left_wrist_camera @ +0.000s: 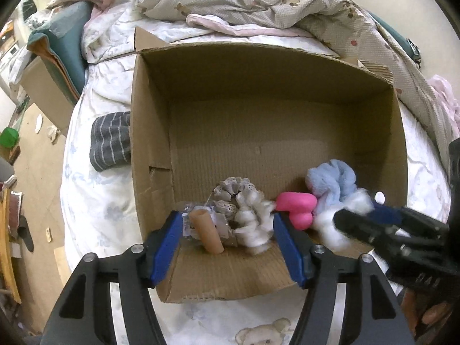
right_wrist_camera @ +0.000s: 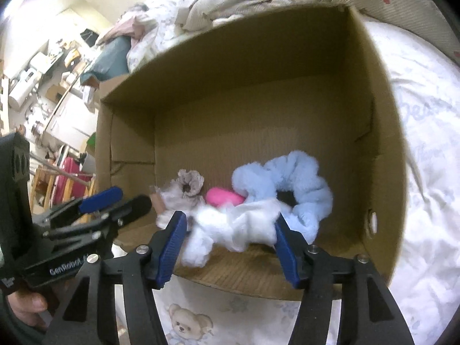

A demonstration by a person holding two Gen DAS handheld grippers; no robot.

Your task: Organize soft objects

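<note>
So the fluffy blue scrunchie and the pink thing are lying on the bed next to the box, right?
Not quite. The blue scrunchie and the pink thing are lying inside the cardboard box, on its floor near the front, not on the bed. The right wrist view shows it.

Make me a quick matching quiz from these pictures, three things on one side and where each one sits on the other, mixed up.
Things:
1. blue scrunchie
2. striped sock
3. pink toy

Places:
A. on the bed, outside the box's left wall
B. in the box, between the white fluff and the blue scrunchie
C. in the box, nearest its right wall

Pairs: 1-C, 2-A, 3-B
</note>
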